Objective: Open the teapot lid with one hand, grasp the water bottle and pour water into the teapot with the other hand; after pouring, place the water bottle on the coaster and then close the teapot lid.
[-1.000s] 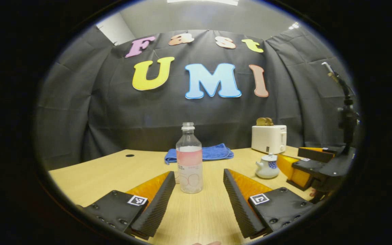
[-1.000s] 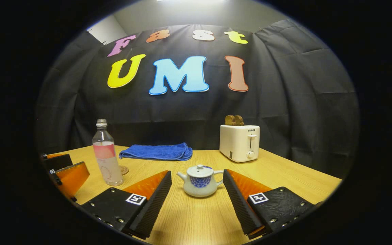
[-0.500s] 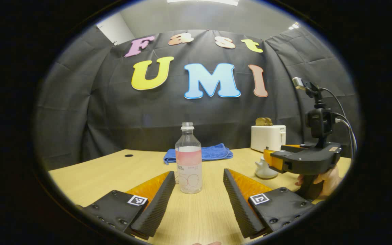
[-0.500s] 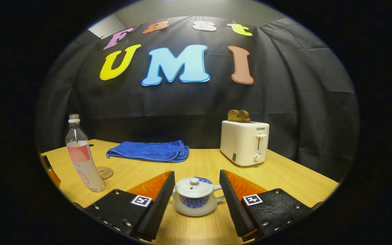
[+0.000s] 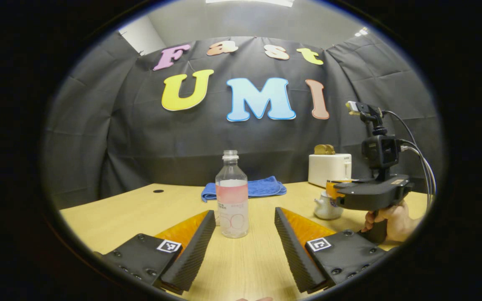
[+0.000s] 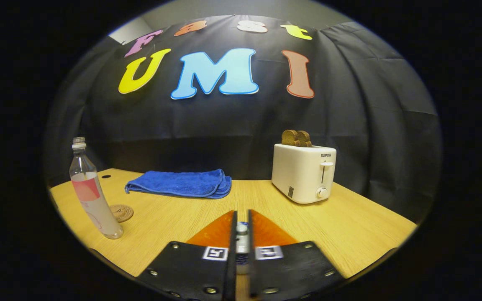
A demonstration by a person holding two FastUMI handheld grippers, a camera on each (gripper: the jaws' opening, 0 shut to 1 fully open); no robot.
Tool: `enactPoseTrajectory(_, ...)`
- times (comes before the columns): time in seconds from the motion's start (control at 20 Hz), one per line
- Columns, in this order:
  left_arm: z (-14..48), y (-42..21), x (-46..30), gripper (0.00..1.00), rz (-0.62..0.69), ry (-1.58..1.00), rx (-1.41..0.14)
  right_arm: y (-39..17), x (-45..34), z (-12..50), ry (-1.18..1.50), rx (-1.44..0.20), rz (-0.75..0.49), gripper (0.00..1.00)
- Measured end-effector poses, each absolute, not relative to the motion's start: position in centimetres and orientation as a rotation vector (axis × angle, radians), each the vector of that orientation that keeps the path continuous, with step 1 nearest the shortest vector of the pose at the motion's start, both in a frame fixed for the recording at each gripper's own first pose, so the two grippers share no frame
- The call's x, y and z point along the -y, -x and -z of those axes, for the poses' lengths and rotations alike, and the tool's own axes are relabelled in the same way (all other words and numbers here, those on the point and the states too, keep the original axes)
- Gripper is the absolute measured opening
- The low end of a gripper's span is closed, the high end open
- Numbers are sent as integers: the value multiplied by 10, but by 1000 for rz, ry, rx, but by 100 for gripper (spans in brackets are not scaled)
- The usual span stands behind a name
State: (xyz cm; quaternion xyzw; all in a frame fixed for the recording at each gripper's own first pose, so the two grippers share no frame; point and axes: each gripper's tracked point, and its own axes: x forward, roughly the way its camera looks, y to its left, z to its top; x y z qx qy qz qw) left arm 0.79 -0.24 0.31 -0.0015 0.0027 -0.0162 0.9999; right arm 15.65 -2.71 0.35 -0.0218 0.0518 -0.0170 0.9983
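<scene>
Your right gripper is pinched on the teapot lid's knob — lift straight up — while your left gripper, spread wide, faces the upright bottle mid-table, dead ahead between its fingers.

between the right gripper's nearly closed fingers, a thin sliver of the teapot lid peeks through; the teapot body beneath is hidden. in the left gripper view, that gripper covers the teapot's top. the coaster sits partly behind the water bottle, its engraving too small to tell.
</scene>
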Motion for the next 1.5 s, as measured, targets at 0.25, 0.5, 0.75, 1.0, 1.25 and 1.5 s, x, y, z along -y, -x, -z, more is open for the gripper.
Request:
enactPoseTrajectory(0.25, -3, -8, 2, 99, 33, 2, -6, -160, 23, 3, 41, -100, 23, 17)
enactPoseTrajectory(0.5, -3, -9, 2, 99, 33, 2, -4, -155, 21, -22, 28, -18, 7, 17)
enactPoseTrajectory(0.75, -1, -10, 1, 99, 33, 2, -3, -151, 19, -17, 30, -31, -11, 17)
enactPoseTrajectory(1.0, -1, -10, 0, 99, 34, 2, -2, -155, 25, -7, 81, -77, 36, 17)
enactPoseTrajectory(1.25, -1, -9, 1, 99, 34, 2, -3, -156, 20, 6, 71, -119, 13, 23)
enactPoseTrajectory(1.5, -1, -11, 0, 99, 34, 1, -2, -155, 21, 4, 66, -113, 33, 5)
